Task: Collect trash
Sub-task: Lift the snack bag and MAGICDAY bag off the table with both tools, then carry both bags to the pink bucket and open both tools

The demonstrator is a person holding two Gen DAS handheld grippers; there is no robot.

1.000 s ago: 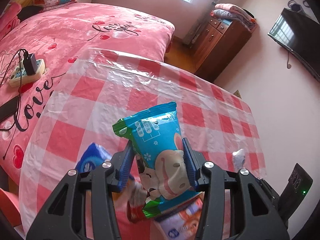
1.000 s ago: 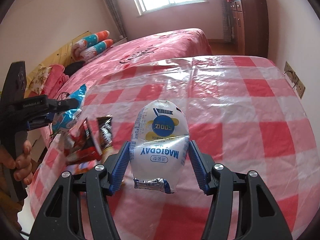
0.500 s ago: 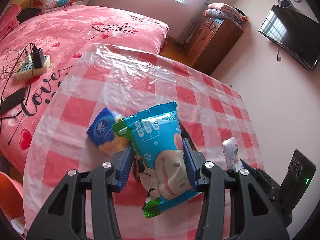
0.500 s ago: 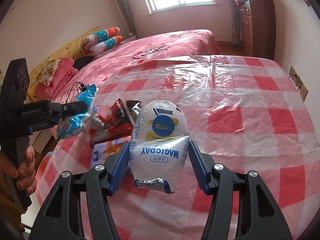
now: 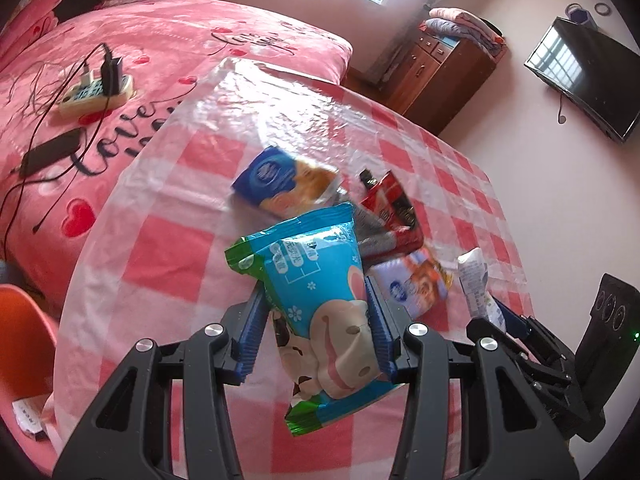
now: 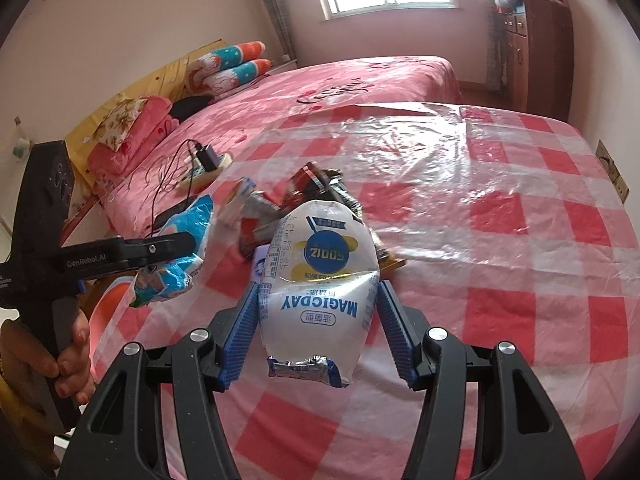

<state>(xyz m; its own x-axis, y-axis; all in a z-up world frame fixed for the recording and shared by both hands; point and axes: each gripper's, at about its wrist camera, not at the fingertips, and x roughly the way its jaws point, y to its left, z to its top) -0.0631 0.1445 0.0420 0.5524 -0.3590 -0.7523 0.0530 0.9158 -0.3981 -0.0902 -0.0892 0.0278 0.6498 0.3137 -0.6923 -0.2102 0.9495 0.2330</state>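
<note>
My left gripper [image 5: 316, 324] is shut on a blue snack bag with a cartoon cow [image 5: 320, 300], held above the checked table [image 5: 168, 256]. My right gripper [image 6: 318, 308] is shut on a white MAGICDAY bag [image 6: 320, 280]. On the table beyond lie a blue wrapper [image 5: 276, 180], a red and black wrapper [image 5: 390, 208] and a pale purple wrapper [image 5: 416, 286]. In the right wrist view the left gripper [image 6: 168, 246] holds the blue bag [image 6: 184, 252] at the left, with the wrapper pile [image 6: 304, 196] behind my white bag.
A pink bed [image 5: 140, 52] with a power strip [image 5: 94, 94] and cables borders the table's far and left sides. A wooden cabinet [image 5: 436, 68] and a wall TV [image 5: 584, 80] stand to the right. An orange seat [image 5: 20, 332] is at lower left.
Both grippers have pulled back from the table while still holding their bags, so more tabletop and the loose wrappers now show ahead of them.
</note>
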